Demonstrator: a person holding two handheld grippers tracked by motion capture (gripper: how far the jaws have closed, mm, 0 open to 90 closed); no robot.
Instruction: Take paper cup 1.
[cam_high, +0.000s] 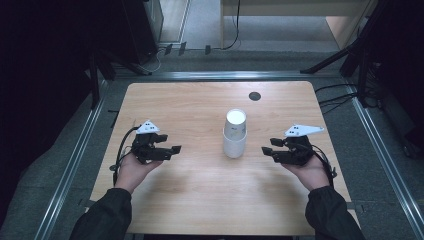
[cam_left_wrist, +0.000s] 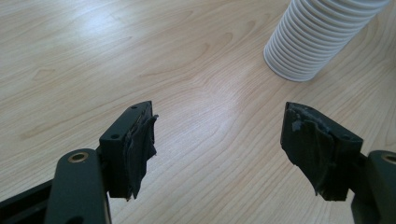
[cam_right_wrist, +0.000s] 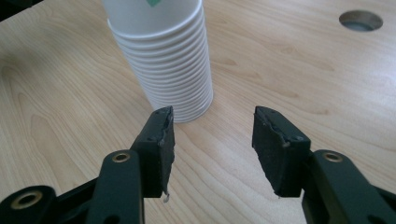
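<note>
**A:** Start at the tongs. What are they doing?

**B:** The left tongs (cam_left_wrist: 219, 140) are released. In the left gripper view their jaws stand apart with only bare wood between them. The right tongs (cam_right_wrist: 212, 140) are also released and hold nothing.

**A:** Where do they sit in the high view?

**B:** The left tongs are at centre left and the right tongs (cam_high: 267, 147) at centre right. Both point inward, just above the table (cam_high: 200, 195). A hand (cam_high: 131, 170) carries each from the bottom of the frame.

**A:** And the thing they're after?

**B:** A white stack of cups (cam_high: 234, 137) stands mouth down in the middle of the frame, between the two tongs and touching neither. In the right gripper view it rises at the upper left, just beyond the jaw tips. In the left gripper view it is in the upper right corner, farther off.

**A:** How many cups?

**B:** Many ribbed rims, but I can't count them reliably.

**A:** Anything else?

**B:** There is a small round hole (cam_high: 255, 96) in the tabletop, above the stack.

**A:** So which step is this?

**B:** I judge it to be the approach, with nothing gripped yet. Next, one pair of tongs should probably steady the lower stack while the other closes gently on the top cup and lifts it straight up. The cups look thin, so a hard squeeze could crush one.
</note>
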